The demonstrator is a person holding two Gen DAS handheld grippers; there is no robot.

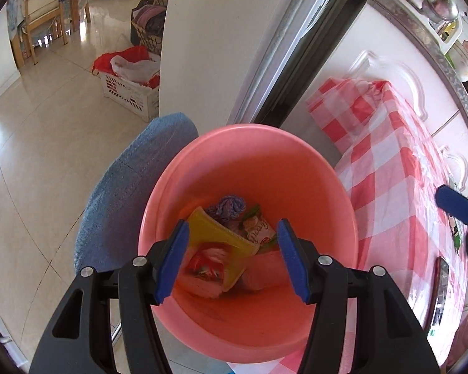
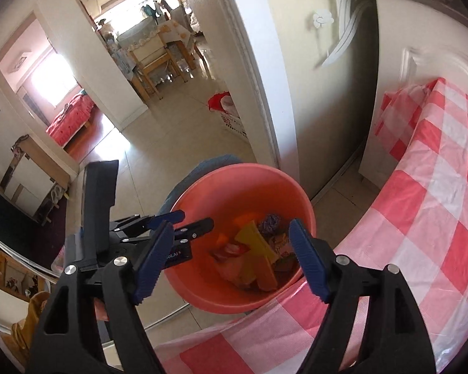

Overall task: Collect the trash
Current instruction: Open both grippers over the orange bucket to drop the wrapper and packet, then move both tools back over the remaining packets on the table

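Trash sits in the pink bin beside my counter; left tool and right tool hover above, both parted and empty, so drops land inside.

from my left cam the bin sits right below me on the floor, wrappers piled in its bottom. a stool cushion is tucked against its left side, the covered table runs along its right. far left there's a laundry basket past the door frame. my left gripper hangs over the bin's left rim.
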